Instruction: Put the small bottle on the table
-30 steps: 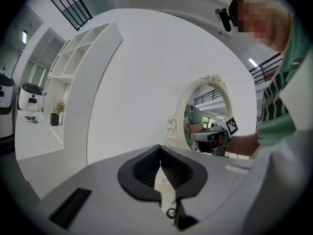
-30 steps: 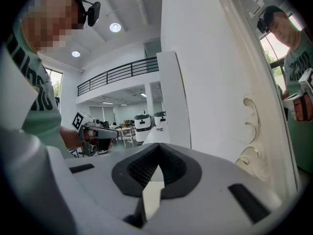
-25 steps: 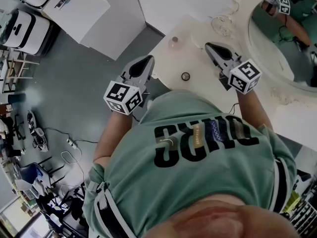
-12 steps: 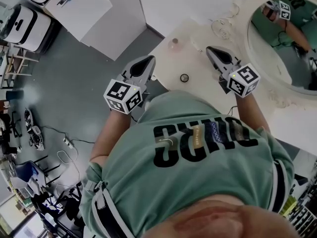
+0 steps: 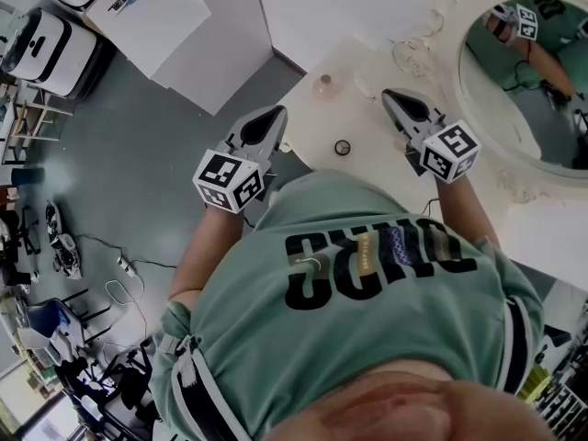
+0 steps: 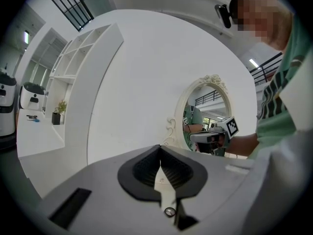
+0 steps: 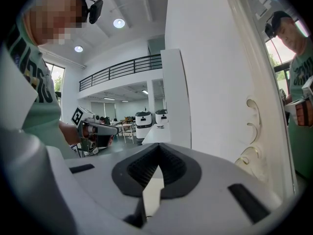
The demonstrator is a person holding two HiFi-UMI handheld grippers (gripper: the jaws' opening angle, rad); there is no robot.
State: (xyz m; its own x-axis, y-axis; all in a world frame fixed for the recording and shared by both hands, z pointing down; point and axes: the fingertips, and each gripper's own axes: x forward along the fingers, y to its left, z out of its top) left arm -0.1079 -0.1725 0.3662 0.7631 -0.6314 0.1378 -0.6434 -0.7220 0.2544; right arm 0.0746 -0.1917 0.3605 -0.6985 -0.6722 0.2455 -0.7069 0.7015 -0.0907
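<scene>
A small pinkish bottle [image 5: 323, 84] stands upright on the cream table [image 5: 367, 122], between and a little beyond my two grippers. My left gripper [image 5: 276, 111] hovers over the table's left edge, its jaws closed together with nothing between them [image 6: 160, 147]. To the right of the bottle my right gripper [image 5: 390, 95] hangs above the table, its jaws likewise closed and empty [image 7: 159, 146]. Neither gripper touches the bottle. A small dark ring-shaped object [image 5: 343, 147] lies on the table nearer to me. Neither gripper view shows the bottle.
An oval ornate mirror [image 5: 524, 81] leans at the table's right and reflects the person. Clear glassware [image 5: 411, 51] sits at the table's far side. A white cabinet [image 5: 156, 16] stands at the upper left, and cables [image 5: 119, 265] lie on the grey floor at the left.
</scene>
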